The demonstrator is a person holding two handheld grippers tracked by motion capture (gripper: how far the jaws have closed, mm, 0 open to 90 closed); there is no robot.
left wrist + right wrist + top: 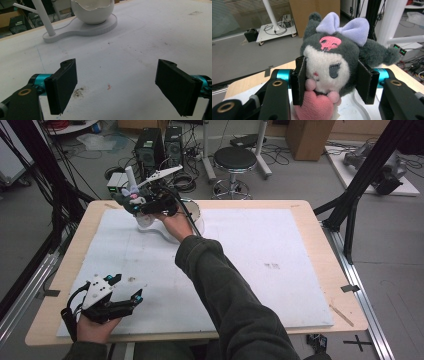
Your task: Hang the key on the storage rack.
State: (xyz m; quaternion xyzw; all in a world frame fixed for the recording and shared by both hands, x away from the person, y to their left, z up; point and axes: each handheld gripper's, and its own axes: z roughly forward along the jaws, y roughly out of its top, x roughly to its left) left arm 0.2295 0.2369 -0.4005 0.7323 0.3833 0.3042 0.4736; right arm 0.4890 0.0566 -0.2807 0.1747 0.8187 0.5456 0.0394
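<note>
I see my right tool [331,82] clamped on a plush toy [332,60], its two black jaws pressed into either side of the toy's pale face; the toy is dark grey with a lilac bow, a pink skull mark on its forehead and a pink heart at its chest, and I can read no label or writing on it. In the high view this tool [131,199] sits at the upper left of the frame, held over a white egg-shaped bowl [92,11] on its flat white stand [80,27] at the far part of the bench [320,235]. My left tool [126,288] hovers at the lower left, jaws spread wide and holding nothing, above the stained white mat [130,50].
</note>
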